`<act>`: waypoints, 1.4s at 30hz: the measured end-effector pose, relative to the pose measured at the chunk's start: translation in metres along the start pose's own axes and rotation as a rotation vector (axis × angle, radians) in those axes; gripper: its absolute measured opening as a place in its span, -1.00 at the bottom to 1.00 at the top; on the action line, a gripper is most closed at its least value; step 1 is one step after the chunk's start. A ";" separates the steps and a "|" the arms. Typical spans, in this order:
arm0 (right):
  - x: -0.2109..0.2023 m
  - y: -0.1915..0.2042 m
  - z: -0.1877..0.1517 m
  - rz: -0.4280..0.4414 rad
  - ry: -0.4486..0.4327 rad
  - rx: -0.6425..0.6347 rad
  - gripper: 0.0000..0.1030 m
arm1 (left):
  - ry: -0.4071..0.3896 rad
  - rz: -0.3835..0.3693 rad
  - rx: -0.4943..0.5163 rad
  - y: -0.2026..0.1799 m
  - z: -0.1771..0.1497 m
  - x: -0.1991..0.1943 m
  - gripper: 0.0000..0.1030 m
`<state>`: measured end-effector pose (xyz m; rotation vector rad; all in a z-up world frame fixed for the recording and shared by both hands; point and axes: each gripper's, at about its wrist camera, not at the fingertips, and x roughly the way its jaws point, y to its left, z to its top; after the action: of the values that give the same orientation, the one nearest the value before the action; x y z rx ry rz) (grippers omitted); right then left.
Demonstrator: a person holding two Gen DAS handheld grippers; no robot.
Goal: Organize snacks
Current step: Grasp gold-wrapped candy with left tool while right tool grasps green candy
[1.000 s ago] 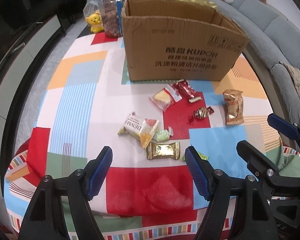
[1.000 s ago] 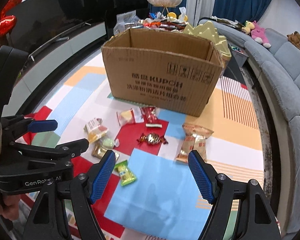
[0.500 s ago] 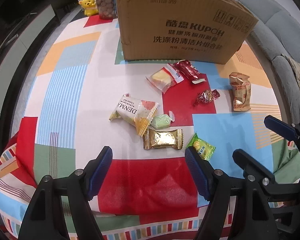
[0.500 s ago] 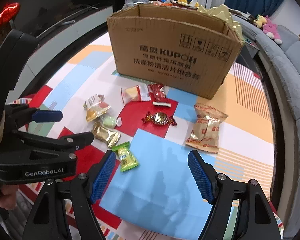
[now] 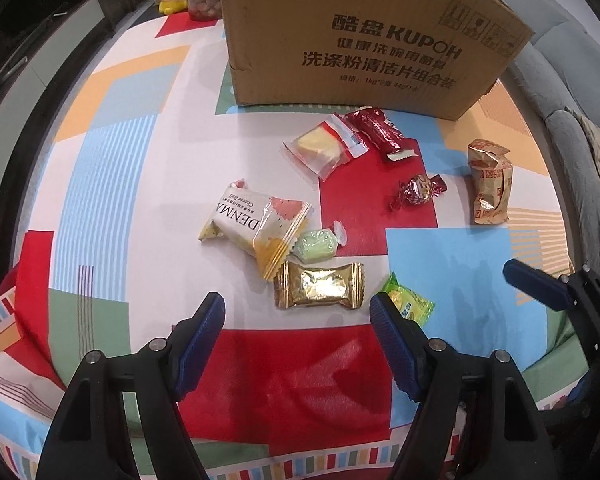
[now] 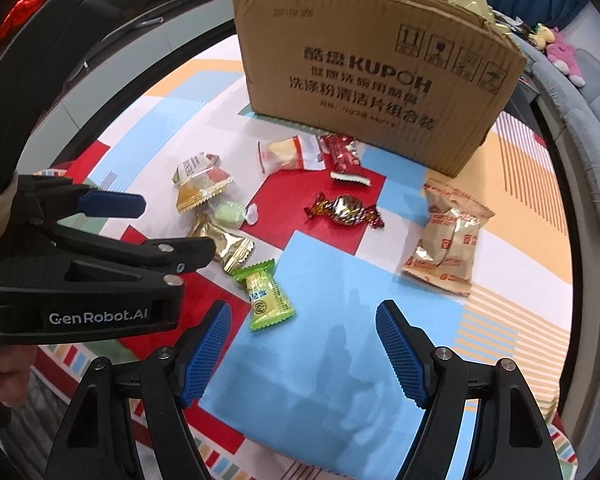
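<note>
Both the left gripper (image 5: 296,320) and right gripper (image 6: 302,330) are hovering wide-jawed and empty over the patchwork tablecloth (image 5: 112,184), snack packets lying scattered toward twelve o'clock before the brown cardboard box (image 6: 364,92).

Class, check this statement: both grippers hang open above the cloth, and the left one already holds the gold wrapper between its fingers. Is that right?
Not quite. Both grippers are open, but the left gripper holds nothing: the gold wrapper lies on the cloth just beyond its fingers, untouched. The left wrist view shows this. The right gripper is empty too.
</note>
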<state>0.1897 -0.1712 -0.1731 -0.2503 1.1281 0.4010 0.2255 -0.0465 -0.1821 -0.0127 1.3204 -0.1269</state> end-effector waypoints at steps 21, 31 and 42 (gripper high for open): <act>0.043 0.003 0.007 0.065 0.041 -0.018 0.25 | 0.063 -0.015 -0.022 -0.001 0.015 0.037 0.40; 0.049 0.006 0.013 0.047 0.031 -0.029 -0.04 | 0.036 0.002 -0.012 -0.005 0.018 0.037 0.10; 0.045 -0.003 0.011 0.037 0.029 -0.007 -0.60 | 0.021 0.024 -0.003 0.001 0.009 0.031 -0.33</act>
<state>0.2169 -0.1611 -0.2093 -0.2420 1.1614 0.4354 0.2418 -0.0490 -0.2103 0.0017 1.3413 -0.1048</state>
